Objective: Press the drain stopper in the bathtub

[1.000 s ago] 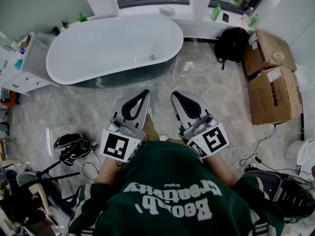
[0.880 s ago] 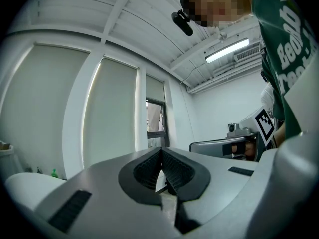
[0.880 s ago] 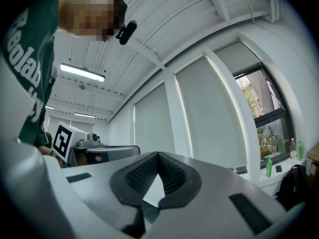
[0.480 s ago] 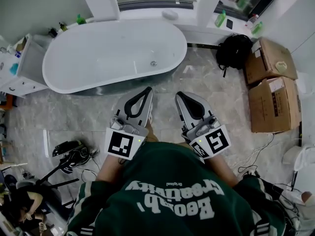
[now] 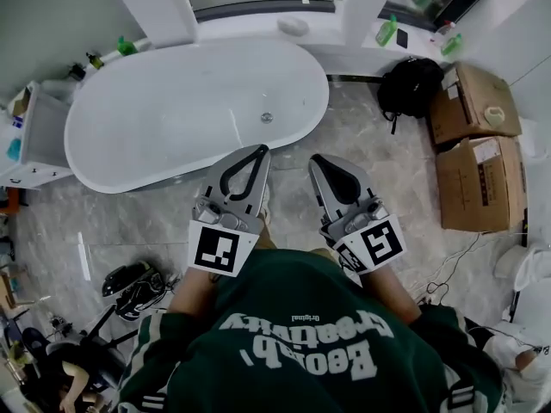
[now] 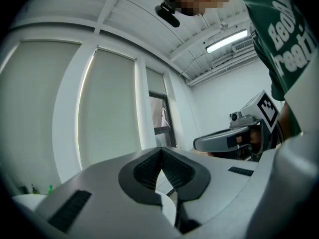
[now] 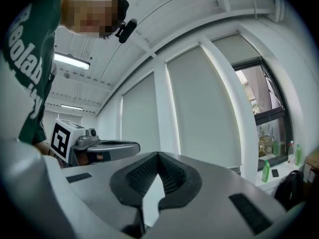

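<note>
In the head view the white oval bathtub (image 5: pixel 155 119) lies just ahead, with the small round metal drain stopper (image 5: pixel 267 118) on its floor near the right end. My left gripper (image 5: pixel 259 151) is shut and empty, its tip over the tub's near rim, short of the stopper. Beside it over the marble floor, my right gripper (image 5: pixel 318 159) is also shut and empty. In both gripper views the cameras look up at windows and ceiling: the left gripper (image 6: pixel 160 151) and the right gripper (image 7: pixel 158 156) each show ribbed pads meeting with nothing between them. Neither view shows the tub.
A black backpack (image 5: pixel 411 86) and two cardboard boxes (image 5: pixel 475 101) stand to the right. Green bottles (image 5: pixel 387 31) sit on the ledge behind the tub. A white cabinet (image 5: pixel 34 140) stands at the left. Cables and a stand (image 5: pixel 129 282) lie on the floor at lower left.
The person has stepped toward the tub. It now looks larger and nearer, and both shut grippers have come closer to its near rim.
</note>
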